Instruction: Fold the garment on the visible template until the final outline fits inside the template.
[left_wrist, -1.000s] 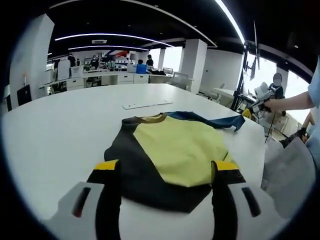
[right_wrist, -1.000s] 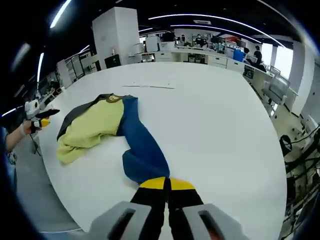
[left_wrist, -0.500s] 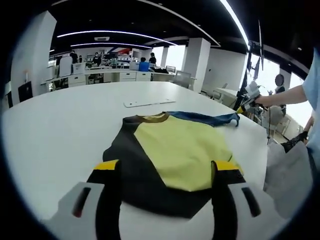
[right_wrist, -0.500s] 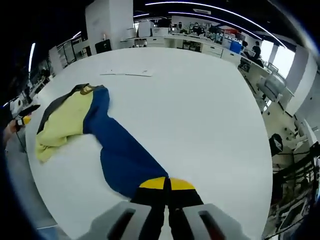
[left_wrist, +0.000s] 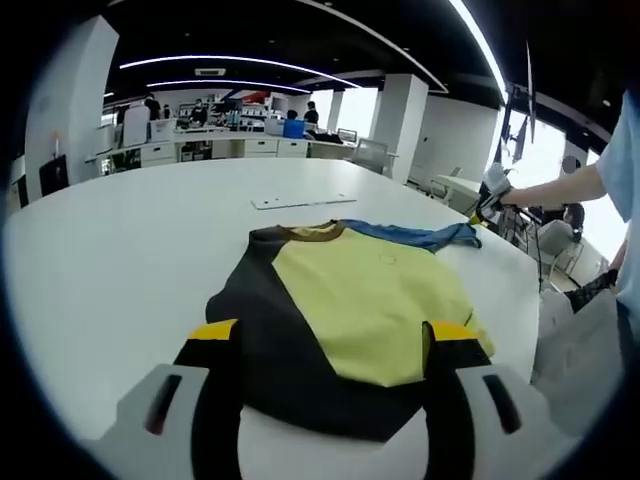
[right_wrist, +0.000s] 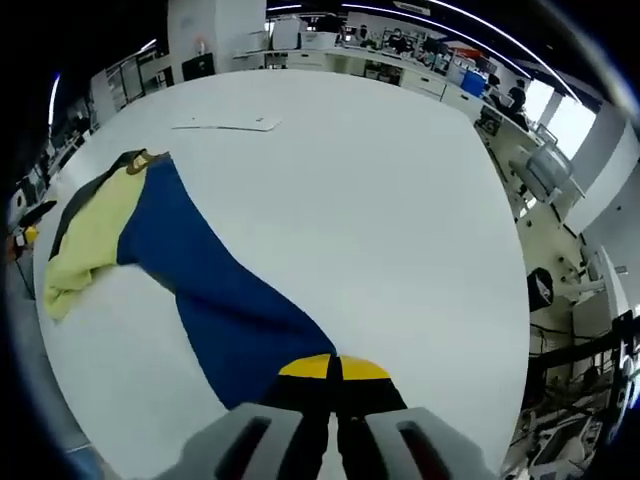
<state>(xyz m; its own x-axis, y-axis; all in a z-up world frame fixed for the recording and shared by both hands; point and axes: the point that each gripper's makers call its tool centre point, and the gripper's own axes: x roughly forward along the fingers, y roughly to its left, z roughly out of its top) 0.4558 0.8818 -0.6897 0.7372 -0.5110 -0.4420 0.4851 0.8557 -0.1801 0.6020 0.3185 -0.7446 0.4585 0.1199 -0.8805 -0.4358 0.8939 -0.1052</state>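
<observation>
A garment lies on the white table (left_wrist: 110, 260), its yellow front (left_wrist: 370, 300) flanked by black panels (left_wrist: 255, 330) and topped by a brown collar (left_wrist: 312, 233). My left gripper (left_wrist: 332, 335) is open, its jaws standing wide apart on either side of the garment's near edge. A blue part of the garment (right_wrist: 215, 290) runs out from the yellow body (right_wrist: 90, 235) to my right gripper (right_wrist: 335, 368), which is shut on its end. In the left gripper view that right gripper (left_wrist: 490, 195) shows in a person's hand beyond the blue end (left_wrist: 440, 237). A flat white sheet (left_wrist: 300, 201) (right_wrist: 225, 124) lies past the collar.
The table edge (left_wrist: 520, 330) runs close on the right in the left gripper view, with a person's sleeve beside it. Office desks (left_wrist: 200, 150), pillars (left_wrist: 395, 125) and chairs (right_wrist: 545, 170) stand beyond the table. Bare tabletop (right_wrist: 380, 200) spreads right of the garment.
My right gripper has drawn the blue part farther out from the body, so it now lies longer and wider. The left gripper has stayed open at the garment's near edge.
</observation>
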